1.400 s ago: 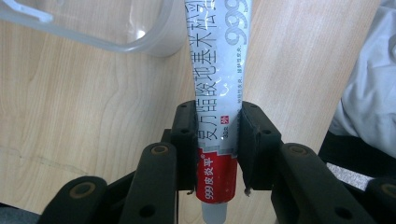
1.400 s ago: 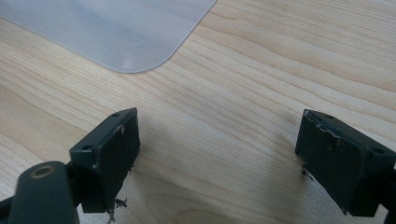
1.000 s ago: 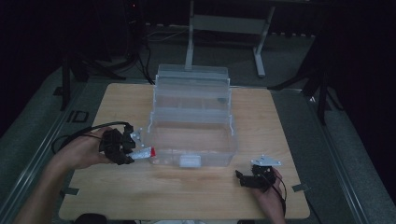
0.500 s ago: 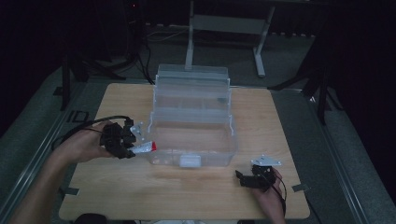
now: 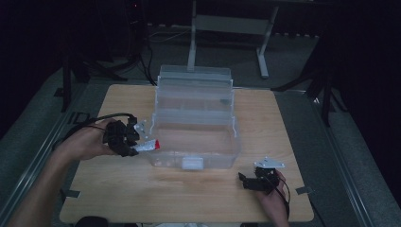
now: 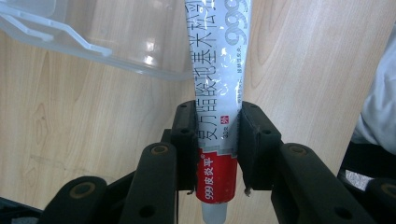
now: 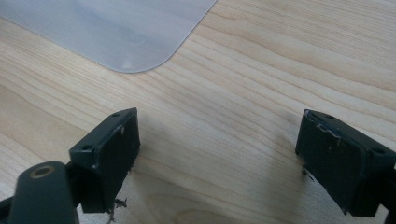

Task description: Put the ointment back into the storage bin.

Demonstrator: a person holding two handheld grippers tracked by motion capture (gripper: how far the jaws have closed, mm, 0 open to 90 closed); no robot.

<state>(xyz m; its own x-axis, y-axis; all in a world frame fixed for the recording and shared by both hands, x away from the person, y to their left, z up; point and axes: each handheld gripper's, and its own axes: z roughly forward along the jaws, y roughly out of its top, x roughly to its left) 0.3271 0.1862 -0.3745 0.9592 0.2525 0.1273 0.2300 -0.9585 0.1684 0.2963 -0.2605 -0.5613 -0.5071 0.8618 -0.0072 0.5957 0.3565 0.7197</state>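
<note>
My left gripper [image 5: 134, 144] is shut on a silver ointment tube [image 5: 147, 145] with a red band, held just off the left wall of the clear plastic box [image 5: 235, 142]. In the left gripper view the jaws [image 6: 217, 135] pinch the tube [image 6: 217, 70] across its lower part, over the wooden table, with the box's edge [image 6: 93, 46] beyond. The box stands open in the table's middle, its tiered trays raised at the back. My right gripper [image 5: 249, 181] rests at the front right of the table; its own view shows it [image 7: 219, 154] open with bare wood between the pads.
The wooden table [image 5: 142, 198] has free room in front of the box and on both sides. A rounded corner of the box [image 7: 116, 32] lies ahead of the right gripper. Dark floor, cables and a metal stand [image 5: 191, 42] sit behind the table.
The left gripper has lifted the tube a little and brought it closer to the box's left wall. The right gripper has stayed where it was.
</note>
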